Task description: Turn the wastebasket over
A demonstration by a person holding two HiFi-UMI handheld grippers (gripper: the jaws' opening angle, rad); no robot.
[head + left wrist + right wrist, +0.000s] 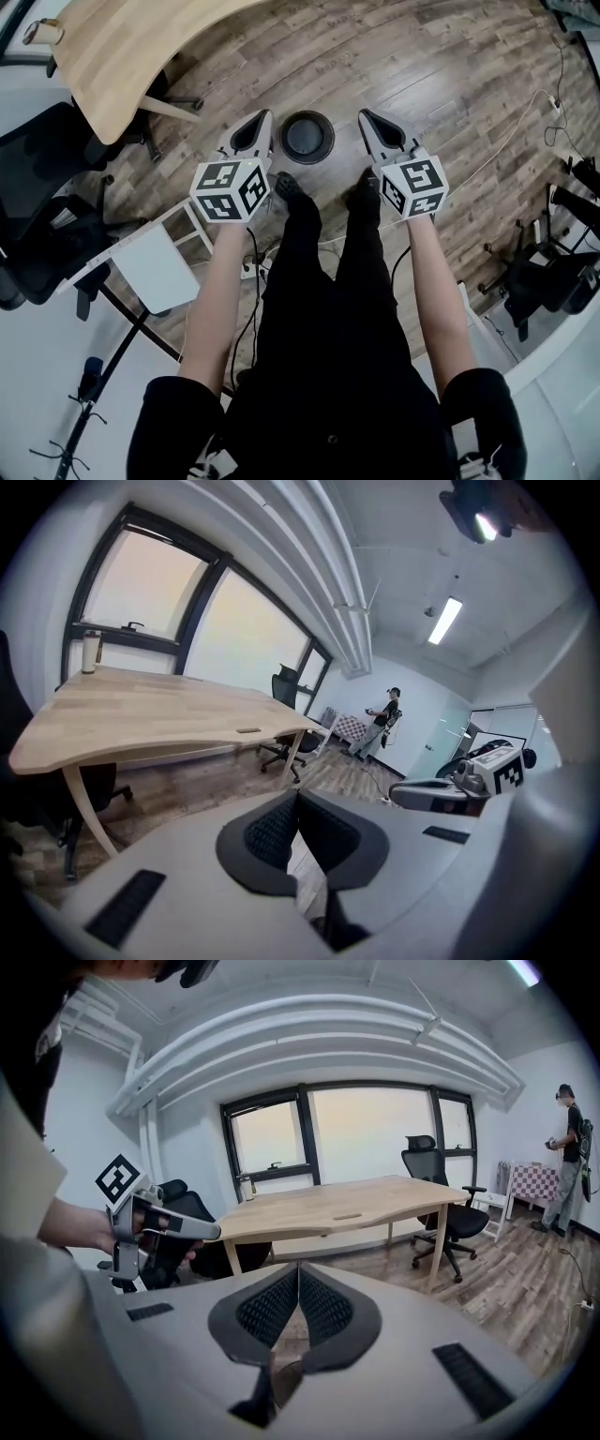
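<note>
While both the left gripper (263, 119) and right gripper (367, 119) are pressed together and empty, the wastebasket (307, 137) stands on the floor (450, 84) between them (just ahead of the shoes (286, 185)). Closed jaws could only shove it, so it may skid or roll away.

The right hand-held gripper (298, 1269) has its jaws pressed together with nothing between them, and it points toward the wooden desk (347, 1206). In front of the desk's left end, a hand (80, 1229) holds the left hand-held gripper (214, 1233), whose jaws also meet. A black office chair (441, 1190) stands at the desk's right end. Behind the desk runs a wide window (366, 1133). A person (567, 1157) stands well to the right of the desk on the wood floor (525, 1283).
</note>
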